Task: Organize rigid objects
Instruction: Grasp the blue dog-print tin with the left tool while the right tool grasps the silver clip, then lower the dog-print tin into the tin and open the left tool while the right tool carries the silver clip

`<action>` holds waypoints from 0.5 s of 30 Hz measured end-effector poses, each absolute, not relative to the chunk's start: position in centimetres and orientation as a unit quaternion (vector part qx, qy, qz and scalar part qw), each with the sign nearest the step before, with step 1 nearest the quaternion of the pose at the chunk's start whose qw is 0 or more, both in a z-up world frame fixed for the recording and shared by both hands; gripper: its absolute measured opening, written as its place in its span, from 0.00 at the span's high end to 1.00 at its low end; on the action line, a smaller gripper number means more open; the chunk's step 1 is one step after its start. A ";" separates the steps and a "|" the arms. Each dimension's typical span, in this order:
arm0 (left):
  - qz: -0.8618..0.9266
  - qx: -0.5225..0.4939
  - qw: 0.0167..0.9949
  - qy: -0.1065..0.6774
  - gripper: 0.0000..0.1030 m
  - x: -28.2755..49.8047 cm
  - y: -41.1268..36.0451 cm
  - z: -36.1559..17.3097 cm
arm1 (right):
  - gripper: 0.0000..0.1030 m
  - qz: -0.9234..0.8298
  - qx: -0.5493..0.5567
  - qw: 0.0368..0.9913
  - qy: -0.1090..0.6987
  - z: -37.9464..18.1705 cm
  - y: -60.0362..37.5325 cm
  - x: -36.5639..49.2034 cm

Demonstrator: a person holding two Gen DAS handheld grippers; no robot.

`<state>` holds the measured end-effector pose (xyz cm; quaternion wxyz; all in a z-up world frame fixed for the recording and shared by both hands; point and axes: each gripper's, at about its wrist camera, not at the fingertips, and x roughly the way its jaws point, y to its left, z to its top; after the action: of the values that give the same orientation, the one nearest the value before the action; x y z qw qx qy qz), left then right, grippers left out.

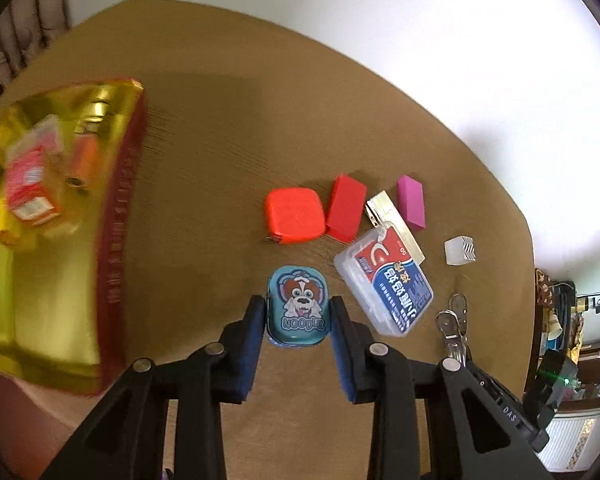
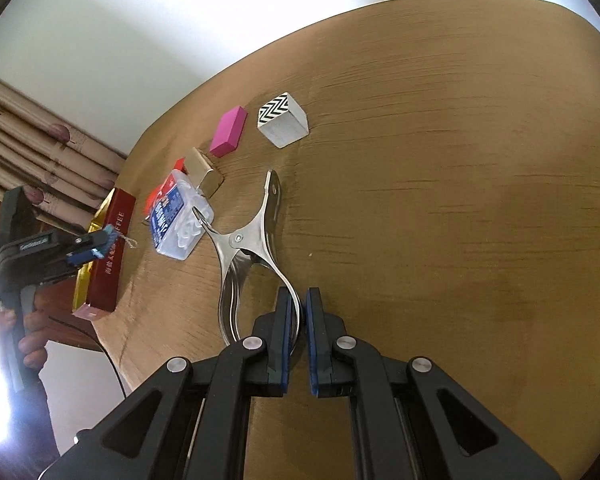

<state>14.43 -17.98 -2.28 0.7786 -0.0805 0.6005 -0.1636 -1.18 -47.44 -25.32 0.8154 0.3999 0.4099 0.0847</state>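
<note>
The left tool clamps the blue dog tin, lifted above the bench; next comes carrying it into the gold-lined box. The right tool pinches the steel clip's handle on the bench.

The gold box and its contents are blurred and cut off at the left edge. The red block hides behind the floss case.

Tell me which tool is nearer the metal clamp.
Right. The right tool grips one handle loop of the metal clamp; the left tool holds the Noodle tin, off to the clamp's left.
</note>
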 end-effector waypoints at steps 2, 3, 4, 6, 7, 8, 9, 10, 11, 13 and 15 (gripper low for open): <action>-0.158 -0.087 0.784 0.595 0.68 14.1 -16.5 -1.1 | 0.94 0.088 0.407 0.812 0.409 -25.3 -47.5 -1.4; -0.152 -0.092 0.787 0.591 0.68 13.9 -15.9 -0.5 | 0.94 0.090 0.410 0.810 0.409 -25.2 -47.4 -1.6; -0.145 -0.093 0.792 0.586 0.68 13.7 -14.6 0.2 | 0.93 0.092 0.412 0.809 0.409 -25.2 -47.4 -1.7; -0.126 -0.089 0.805 0.573 0.68 13.6 -12.3 1.6 | 0.93 0.098 0.422 0.804 0.407 -25.2 -47.2 -2.0; -0.117 -0.090 0.809 0.570 0.68 13.5 -11.2 2.1 | 0.93 0.101 0.424 0.802 0.408 -25.2 -47.3 -2.1; -0.105 -0.091 0.813 0.566 0.68 13.6 -9.9 2.4 | 0.93 0.103 0.426 0.801 0.408 -25.1 -47.1 -2.2; -0.097 -0.091 0.815 0.564 0.68 13.7 -9.4 2.3 | 0.93 0.103 0.428 0.800 0.407 -25.0 -47.0 -2.3; -0.078 -0.092 0.819 0.560 0.68 13.9 -8.0 2.3 | 0.93 0.105 0.430 0.799 0.407 -24.9 -46.8 -2.4; -0.069 -0.093 0.821 0.559 0.68 14.0 -7.3 2.1 | 0.93 0.107 0.431 0.798 0.406 -24.8 -46.7 -2.4; -0.051 -0.100 0.817 0.565 0.68 14.6 -5.4 0.9 | 0.93 0.108 0.431 0.799 0.405 -24.3 -46.4 -2.6; -0.037 -0.104 0.813 0.571 0.68 15.2 -3.8 -0.2 | 0.93 0.109 0.430 0.800 0.404 -24.0 -46.2 -2.6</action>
<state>15.16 -3.80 -0.23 0.8135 -0.1043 0.5709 -0.0372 -2.65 -46.17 -23.97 0.8000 0.4300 0.4041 0.1088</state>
